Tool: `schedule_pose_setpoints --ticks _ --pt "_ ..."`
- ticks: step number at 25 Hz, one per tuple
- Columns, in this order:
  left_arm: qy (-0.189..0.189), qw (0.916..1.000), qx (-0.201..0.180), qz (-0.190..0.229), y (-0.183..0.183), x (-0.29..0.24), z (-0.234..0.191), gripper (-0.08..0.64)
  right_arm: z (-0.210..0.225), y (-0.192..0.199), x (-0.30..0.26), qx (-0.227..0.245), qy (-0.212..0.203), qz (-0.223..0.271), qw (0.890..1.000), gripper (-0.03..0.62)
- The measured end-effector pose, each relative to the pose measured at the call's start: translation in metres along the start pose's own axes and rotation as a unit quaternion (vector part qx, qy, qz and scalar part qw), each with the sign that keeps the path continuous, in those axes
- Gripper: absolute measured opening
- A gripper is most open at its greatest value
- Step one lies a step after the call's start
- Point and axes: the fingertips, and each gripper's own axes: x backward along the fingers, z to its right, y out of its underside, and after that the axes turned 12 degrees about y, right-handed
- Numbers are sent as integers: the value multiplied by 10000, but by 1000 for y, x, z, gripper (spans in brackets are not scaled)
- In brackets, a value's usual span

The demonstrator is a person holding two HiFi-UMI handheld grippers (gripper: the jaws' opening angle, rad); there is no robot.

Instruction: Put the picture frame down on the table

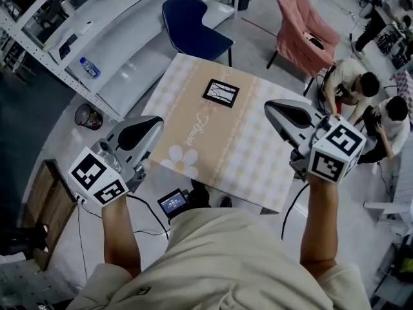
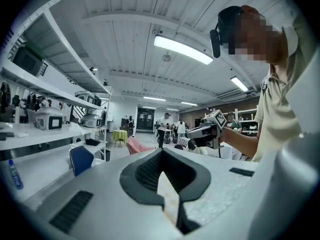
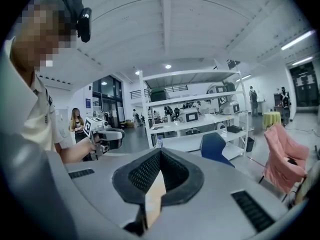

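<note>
Lying flat on table (image 1: 245,148) — picture frame (image 1: 221,93), left gripper (image 1: 157,122), right gripper (image 1: 268,106) aloft, fingers together, empty

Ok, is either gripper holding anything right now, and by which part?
Nothing is held. The left gripper and right gripper are both shut and empty; the picture frame lies flat on the table, apart from both.

Blue chair (image 1: 193,28) left of pink-draped chair (image 1: 306,28); water bottle (image 1: 90,68) on white shelf (image 1: 129,18).
</note>
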Motion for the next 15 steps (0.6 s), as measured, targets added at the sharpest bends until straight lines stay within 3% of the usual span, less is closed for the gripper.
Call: schedule_pose_setpoints --ticks 15 --pt "-1 9997 -219 67 -5 8 71 5 -28 11 80 -44 40 149 9999 3"
